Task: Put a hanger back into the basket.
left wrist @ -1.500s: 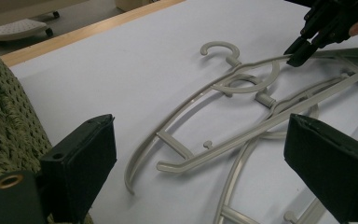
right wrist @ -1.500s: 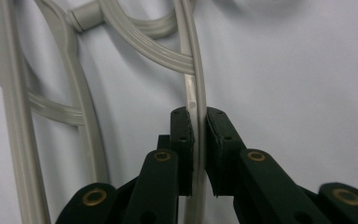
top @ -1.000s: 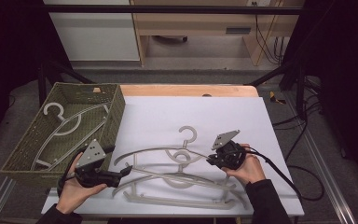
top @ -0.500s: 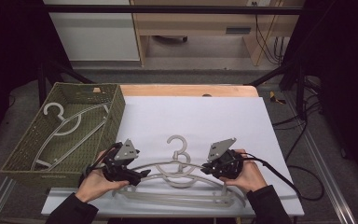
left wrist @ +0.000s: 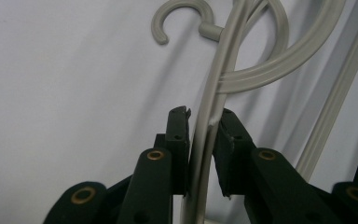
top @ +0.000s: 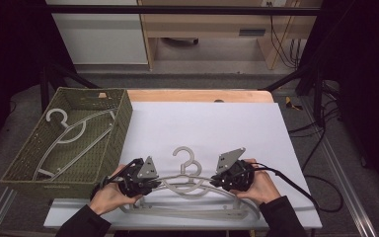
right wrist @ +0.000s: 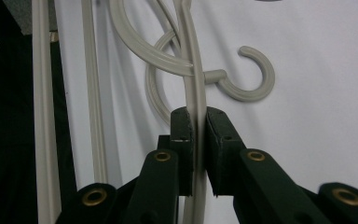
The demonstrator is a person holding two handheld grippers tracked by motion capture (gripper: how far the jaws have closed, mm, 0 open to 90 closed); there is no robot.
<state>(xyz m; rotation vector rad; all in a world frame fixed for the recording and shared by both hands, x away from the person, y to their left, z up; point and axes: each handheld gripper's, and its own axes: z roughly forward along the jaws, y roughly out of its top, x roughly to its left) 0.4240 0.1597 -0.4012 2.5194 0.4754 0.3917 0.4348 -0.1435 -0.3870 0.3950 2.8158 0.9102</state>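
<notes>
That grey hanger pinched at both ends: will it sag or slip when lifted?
The hanger looks like thin moulded plastic, so probably light and springy rather than floppy. Its smooth narrow arm could slip or twist between the left gripper and right gripper.

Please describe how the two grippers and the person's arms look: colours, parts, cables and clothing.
Both the left gripper and the right gripper are black, with brass-coloured pivot pins and a grey three-cornered plate on top. A black cable trails from the right one. The person wears dark long sleeves.
</notes>
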